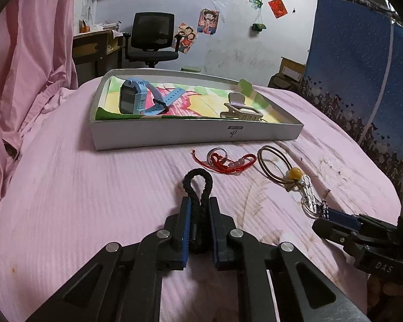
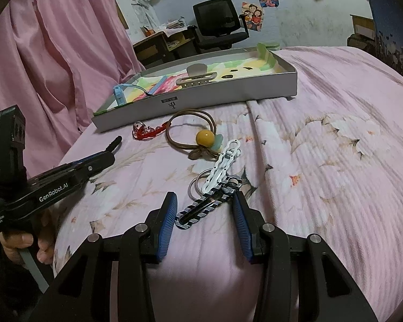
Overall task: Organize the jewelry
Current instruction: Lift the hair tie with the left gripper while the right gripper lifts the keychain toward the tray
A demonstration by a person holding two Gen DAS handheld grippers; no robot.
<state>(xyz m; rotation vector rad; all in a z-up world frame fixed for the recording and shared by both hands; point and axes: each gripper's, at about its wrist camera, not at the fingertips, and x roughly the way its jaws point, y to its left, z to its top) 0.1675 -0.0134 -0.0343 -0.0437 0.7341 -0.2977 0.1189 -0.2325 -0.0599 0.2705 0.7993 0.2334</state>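
The left hand-held gripper [image 1: 198,222] is clamped on a black braided loop [image 1: 197,185] above the bed [image 1: 94,187]; the right hand-held gripper [image 2: 205,214] stands apart around a striped clip [image 2: 209,204]. Closing squarely across the clip looks wisest, since a white clip [image 2: 223,163] and rings [image 2: 197,185] touch it. Beyond lie a brown hair tie [image 2: 185,134], red bracelet [image 1: 225,159] and box [image 1: 196,134] holding a watch [image 1: 131,96] and claw clip [image 1: 240,110].

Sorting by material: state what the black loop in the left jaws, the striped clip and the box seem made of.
Black loop: braided cord or fabric, matte, with a woven texture; probably a hair tie.
Striped clip: likely painted metal, glossy black and white stripes, thin and flat.
Box: looks like cardboard, smooth matte grey-white, thin folded walls.
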